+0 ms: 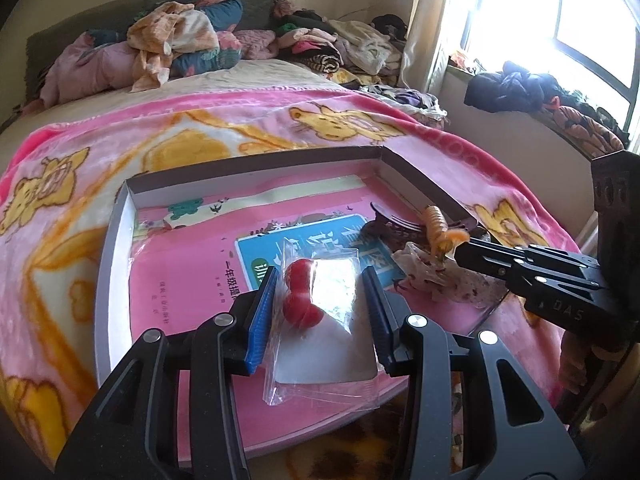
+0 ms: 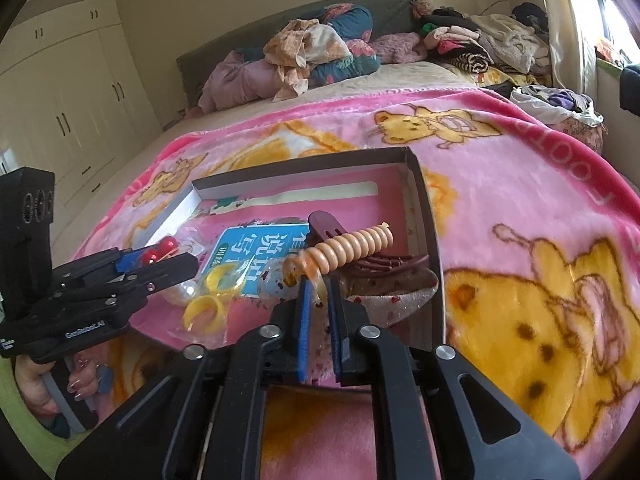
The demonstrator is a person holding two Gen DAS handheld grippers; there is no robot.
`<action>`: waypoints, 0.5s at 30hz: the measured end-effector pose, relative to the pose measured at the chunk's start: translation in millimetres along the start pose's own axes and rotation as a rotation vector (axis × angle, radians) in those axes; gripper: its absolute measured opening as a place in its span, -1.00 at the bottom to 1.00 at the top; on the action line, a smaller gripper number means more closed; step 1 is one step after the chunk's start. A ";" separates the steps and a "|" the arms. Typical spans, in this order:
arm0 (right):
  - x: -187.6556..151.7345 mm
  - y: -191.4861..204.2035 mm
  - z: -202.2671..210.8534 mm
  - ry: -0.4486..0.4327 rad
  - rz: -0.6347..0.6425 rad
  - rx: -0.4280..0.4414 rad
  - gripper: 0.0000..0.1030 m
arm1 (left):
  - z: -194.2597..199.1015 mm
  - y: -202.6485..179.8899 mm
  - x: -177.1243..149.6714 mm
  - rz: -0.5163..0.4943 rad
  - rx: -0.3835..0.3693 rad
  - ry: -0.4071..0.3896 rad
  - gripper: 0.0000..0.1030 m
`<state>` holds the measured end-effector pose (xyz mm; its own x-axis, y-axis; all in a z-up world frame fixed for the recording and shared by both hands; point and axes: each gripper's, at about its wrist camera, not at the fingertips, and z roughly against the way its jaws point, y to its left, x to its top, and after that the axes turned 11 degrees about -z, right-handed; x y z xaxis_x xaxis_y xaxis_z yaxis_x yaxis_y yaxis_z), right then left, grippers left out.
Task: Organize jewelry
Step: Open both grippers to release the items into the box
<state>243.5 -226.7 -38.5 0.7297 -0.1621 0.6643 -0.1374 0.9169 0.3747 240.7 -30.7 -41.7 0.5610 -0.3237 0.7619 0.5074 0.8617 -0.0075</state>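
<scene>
A shallow cardboard box lid lies on the bed with a pink book inside. My left gripper is open around a clear packet with red bead earrings. My right gripper is shut on an orange spiral hair tie, held above a dark claw clip and a floral scrunchie. A packet of yellow rings lies between the grippers.
A pink bear-print blanket covers the bed. Piled clothes and pillows lie at the headboard. A window sill with clothes is on the right; wardrobes stand on the left.
</scene>
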 end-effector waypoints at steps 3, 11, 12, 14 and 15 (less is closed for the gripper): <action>-2.6 -0.8 5.0 -0.004 0.000 -0.002 -0.67 | -0.1 -2.9 0.9 -0.007 -0.002 0.002 -0.36; -10.7 -2.7 18.4 -0.018 -0.017 -0.003 -0.42 | 0.1 -11.9 2.5 -0.031 -0.004 0.010 -0.30; -11.7 -2.8 20.5 -0.021 -0.019 -0.005 -0.41 | 0.0 -13.3 2.8 -0.034 -0.004 0.012 -0.25; -13.1 -3.8 24.5 -0.027 -0.022 -0.007 -0.39 | 0.0 -15.2 2.9 -0.040 -0.004 0.014 -0.16; -13.5 -4.4 26.1 -0.029 -0.026 -0.006 -0.38 | -0.2 -16.1 2.8 -0.043 -0.005 0.016 -0.16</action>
<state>216.8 -238.0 -32.2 0.7132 -0.1962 0.6729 -0.1149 0.9143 0.3884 234.2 -45.5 -39.6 0.5486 -0.3666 0.7515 0.5348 0.8447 0.0217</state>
